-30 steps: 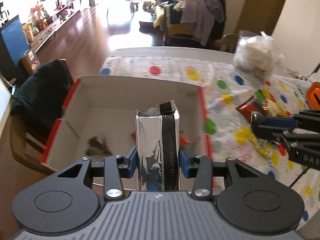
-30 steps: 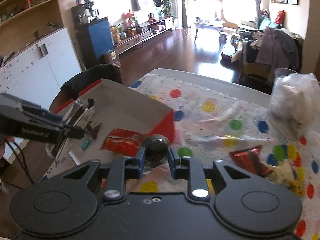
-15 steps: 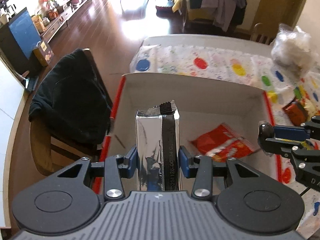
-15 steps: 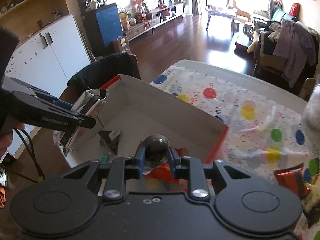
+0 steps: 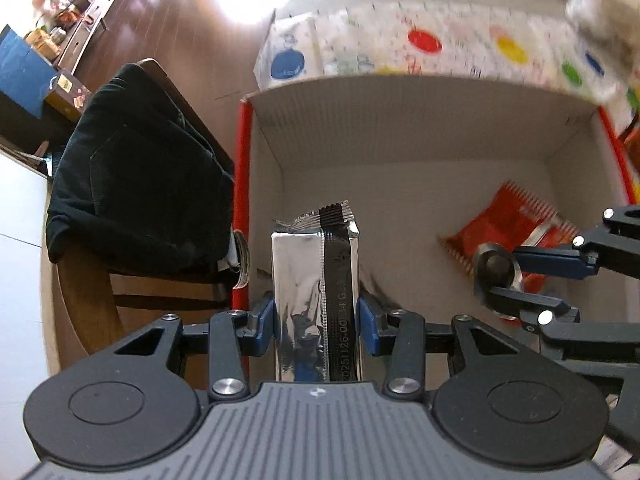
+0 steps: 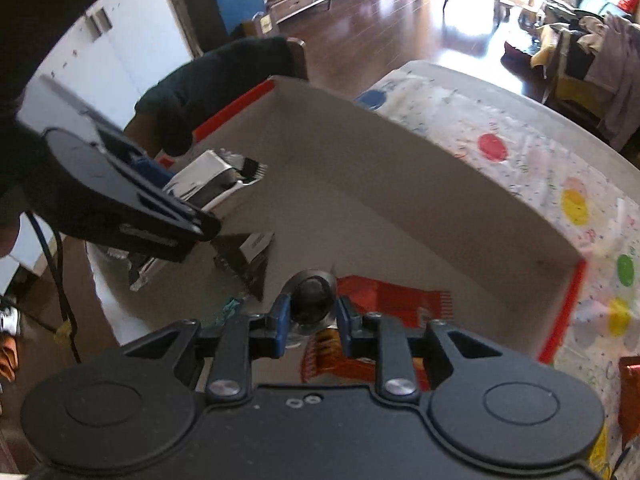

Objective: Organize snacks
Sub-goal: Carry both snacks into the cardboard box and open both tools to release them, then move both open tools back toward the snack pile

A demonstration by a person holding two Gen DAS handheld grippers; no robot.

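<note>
L gripper (image 5: 317,320) – blue pads pinch a silver foil snack packet w/ black back seam and crimped top (image 5: 316,280), one pad on each side, packet upright along the fingers. Packet sits over the near-left part of a shallow cardboard box w/ pale inside and red outer rim (image 5: 400,128), close to the box's left wall. Whether its lower end touches the box floor: can't tell, gripper body hides it

R gripper (image 6: 310,316) – jaws pressed in on a small dark round item in shiny wrapping (image 6: 311,294); exact kind of item not readable. In L wrist view same item (image 5: 496,266) hangs over the right side of the box, just above/in front of a flat red-orange snack pouch w/ zigzag edges (image 5: 508,228) that lies on the box floor. In R wrist view the pouch (image 6: 384,296) lies directly under and beyond the R fingers

Also in box, R wrist view: dark triangular wrapper w/ white label (image 6: 248,256) on the floor betw the two grippers, and a small teal scrap (image 6: 230,306) near it. L gripper (image 6: 188,216) shows there at left w/ the foil packet (image 6: 212,176) sticking out over the box's left wall

Box rests on table w/ white cloth, coloured polka dots (image 5: 460,44). Wooden chair draped w/ black garment (image 5: 136,176) stands just left of box. Crumpled clear plastic bag (image 5: 600,4) far right on cloth, blurred
</note>
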